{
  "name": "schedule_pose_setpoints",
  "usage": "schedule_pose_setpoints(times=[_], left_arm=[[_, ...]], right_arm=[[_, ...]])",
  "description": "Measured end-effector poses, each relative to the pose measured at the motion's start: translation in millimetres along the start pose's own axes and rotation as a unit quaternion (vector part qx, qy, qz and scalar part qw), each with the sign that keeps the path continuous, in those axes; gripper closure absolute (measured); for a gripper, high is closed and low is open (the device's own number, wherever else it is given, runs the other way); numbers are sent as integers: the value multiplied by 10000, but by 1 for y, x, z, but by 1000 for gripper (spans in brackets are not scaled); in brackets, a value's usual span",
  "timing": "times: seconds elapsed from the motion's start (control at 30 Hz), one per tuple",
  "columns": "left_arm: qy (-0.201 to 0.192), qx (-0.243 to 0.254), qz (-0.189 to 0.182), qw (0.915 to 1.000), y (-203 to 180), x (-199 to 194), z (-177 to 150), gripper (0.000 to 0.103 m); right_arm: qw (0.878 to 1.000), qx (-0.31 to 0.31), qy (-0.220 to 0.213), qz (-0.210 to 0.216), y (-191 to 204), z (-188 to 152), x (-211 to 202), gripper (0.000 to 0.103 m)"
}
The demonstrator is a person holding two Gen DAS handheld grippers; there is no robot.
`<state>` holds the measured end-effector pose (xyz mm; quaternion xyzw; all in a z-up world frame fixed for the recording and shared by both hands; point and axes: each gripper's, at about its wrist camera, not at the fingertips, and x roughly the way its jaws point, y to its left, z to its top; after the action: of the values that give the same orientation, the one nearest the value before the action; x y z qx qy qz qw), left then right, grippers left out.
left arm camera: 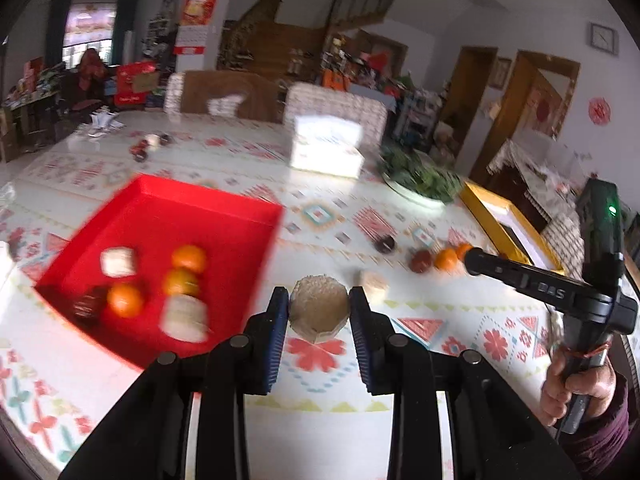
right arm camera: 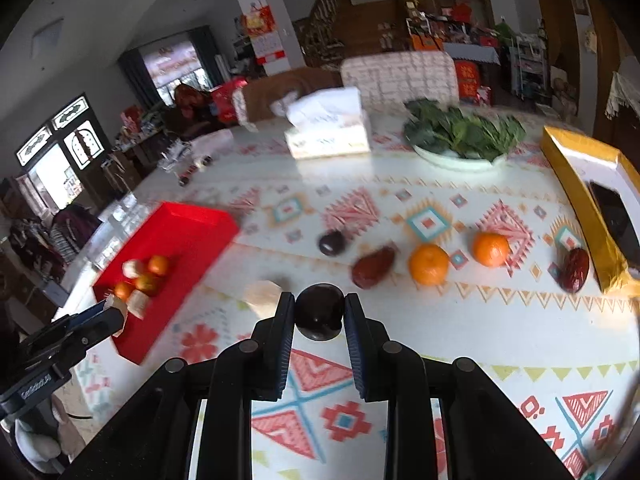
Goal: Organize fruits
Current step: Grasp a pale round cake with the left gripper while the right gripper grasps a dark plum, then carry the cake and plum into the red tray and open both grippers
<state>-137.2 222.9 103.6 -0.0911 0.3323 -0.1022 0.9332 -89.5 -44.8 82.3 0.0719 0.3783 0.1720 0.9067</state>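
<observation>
The left claw is clenching a pale, rough-skinned round fruit above the table; the right claw is gripping a dark plum-like fruit. Beside them the red tray is already holding three oranges, about three pale pieces and one dark one, though blur is making that count uncertain. Still lying loose on the table are two oranges, two reddish dates, one dark fruit and one pale piece. By my judgement, sorting is sitting roughly halfway.
</observation>
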Motion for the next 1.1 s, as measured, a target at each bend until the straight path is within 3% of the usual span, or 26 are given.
schedule_pose_setpoints(times=[0.27, 0.57, 1.03, 1.1], left_arm=[[-166, -630, 481, 9967, 82, -10, 36, 73], [155, -1306, 688, 9889, 157, 33, 64, 73], [602, -1619, 739, 9822, 201, 96, 62, 73], [628, -1692, 657, 9814, 203, 99, 62, 66]], right_arm=[[9975, -189, 78, 679, 57, 26, 7, 76], [9887, -373, 627, 1307, 122, 41, 76, 76], [9820, -518, 1246, 1324, 163, 40, 163, 74], [9823, -503, 1247, 1305, 164, 40, 168, 74]])
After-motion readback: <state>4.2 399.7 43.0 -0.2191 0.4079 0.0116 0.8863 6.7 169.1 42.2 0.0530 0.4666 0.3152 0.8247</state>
